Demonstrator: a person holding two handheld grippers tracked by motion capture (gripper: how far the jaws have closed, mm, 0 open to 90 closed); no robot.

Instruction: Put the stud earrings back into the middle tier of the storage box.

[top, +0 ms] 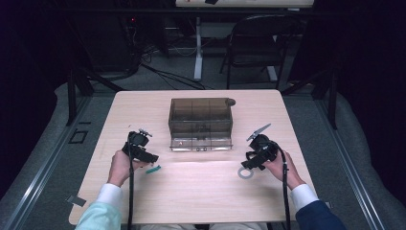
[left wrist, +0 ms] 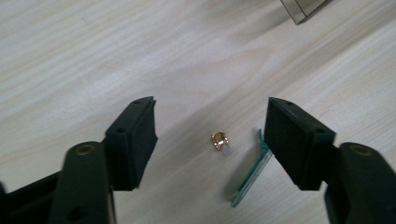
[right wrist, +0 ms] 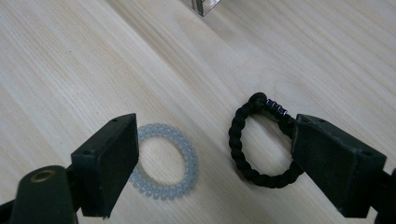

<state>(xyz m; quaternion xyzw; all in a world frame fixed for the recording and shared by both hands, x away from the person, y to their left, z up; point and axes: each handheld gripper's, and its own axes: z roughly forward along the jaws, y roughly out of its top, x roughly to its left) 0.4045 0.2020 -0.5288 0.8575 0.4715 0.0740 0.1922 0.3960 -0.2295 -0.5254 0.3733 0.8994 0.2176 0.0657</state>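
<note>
Left tongs (top: 143, 154) sit at lower left of the high view, jaws apart, nothing gripped. In the left gripper view a small gold clasp (left wrist: 219, 141) lies on the bench (left wrist: 140, 51) between the jaws, touching neither; a teal clip (left wrist: 247, 179) lies just beside it, against the right jaw. A smoked clear organiser box (top: 201, 123) stands at centre frame. Right tongs (top: 253, 160) sit at lower right, jaws apart and empty. Between them lie a clear coil hair tie (right wrist: 170, 161), by the left jaw, and a black braided bracelet (right wrist: 243, 149), by the right jaw.
</note>
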